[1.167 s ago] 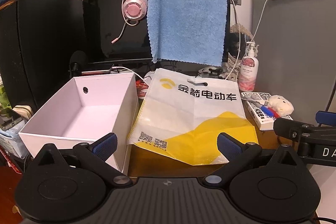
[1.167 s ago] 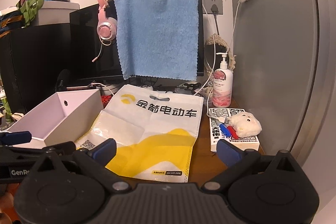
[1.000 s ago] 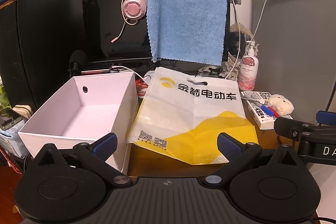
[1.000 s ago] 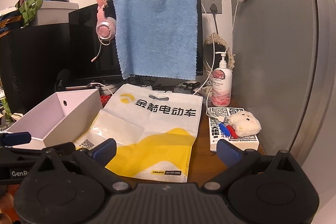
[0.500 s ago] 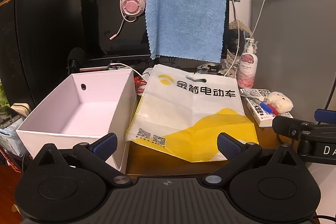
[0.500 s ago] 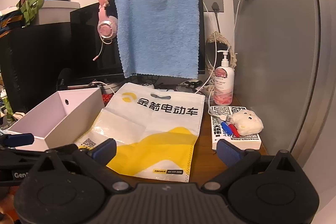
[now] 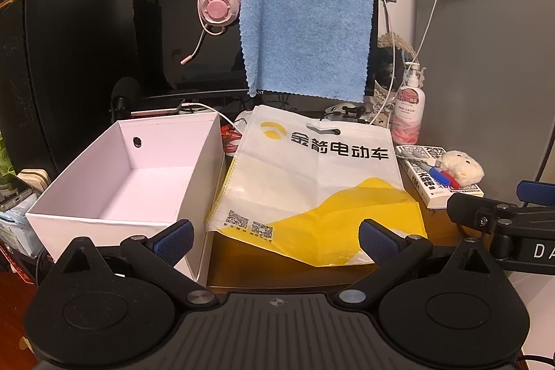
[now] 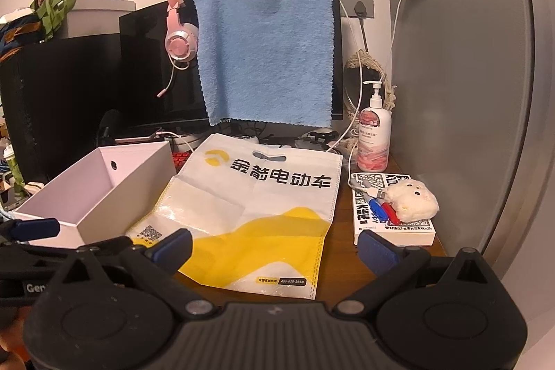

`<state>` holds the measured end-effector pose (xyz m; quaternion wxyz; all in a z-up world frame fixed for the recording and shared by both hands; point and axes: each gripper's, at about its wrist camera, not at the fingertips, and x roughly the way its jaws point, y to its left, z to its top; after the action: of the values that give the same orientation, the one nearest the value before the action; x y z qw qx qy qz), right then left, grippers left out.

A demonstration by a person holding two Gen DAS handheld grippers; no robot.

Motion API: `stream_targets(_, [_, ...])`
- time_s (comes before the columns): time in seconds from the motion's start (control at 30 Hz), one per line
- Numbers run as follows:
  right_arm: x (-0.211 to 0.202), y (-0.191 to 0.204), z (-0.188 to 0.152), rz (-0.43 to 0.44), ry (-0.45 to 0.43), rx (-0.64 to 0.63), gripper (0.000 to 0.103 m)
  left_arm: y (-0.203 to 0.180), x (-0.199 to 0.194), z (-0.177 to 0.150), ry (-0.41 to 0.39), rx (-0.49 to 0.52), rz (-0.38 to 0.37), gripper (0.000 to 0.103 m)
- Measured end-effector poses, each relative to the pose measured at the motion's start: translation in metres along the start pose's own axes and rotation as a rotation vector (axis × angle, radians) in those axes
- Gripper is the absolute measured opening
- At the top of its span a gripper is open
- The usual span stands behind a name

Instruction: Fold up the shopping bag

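Left wrist view shows the left gripper point(image 7: 274, 236) and right gripper point(image 8: 274, 245) both spread wide, empty, short of the bag point(image 7: 312, 175) (seemingly flat) beside a box point(image 7: 114, 189).

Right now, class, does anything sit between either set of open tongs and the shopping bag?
Nothing visible does. The shopping bag lies flat, directly ahead of the right tongs and left tongs.

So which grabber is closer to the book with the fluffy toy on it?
Right. The right gripper hangs just short of the book, its right-hand jaw near the book's front edge. The left gripper sits further left, facing the shopping bag and the white box.
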<state>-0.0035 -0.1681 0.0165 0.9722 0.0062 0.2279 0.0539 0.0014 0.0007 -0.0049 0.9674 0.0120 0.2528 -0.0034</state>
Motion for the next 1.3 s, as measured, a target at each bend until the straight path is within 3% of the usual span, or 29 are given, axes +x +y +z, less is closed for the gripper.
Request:
stream_targets(0.8, [0.001, -0.003, 0.0, 0.042, 0.013, 0.077, 0.102, 0.003, 0.003, -0.001, 0.007, -0.003, -0.01, 0.102])
stream_targets(1.1, [0.002, -0.003, -0.009, -0.006, -0.055, 0.081, 0.102, 0.001, 0.009, -0.003, 0.009, 0.018, 0.004, 0.102])
stream_targets(1.3, [0.007, 0.001, -0.013, -0.035, -0.076, 0.014, 0.102, 0.002, 0.014, -0.007, 0.003, 0.01, -0.015, 0.102])
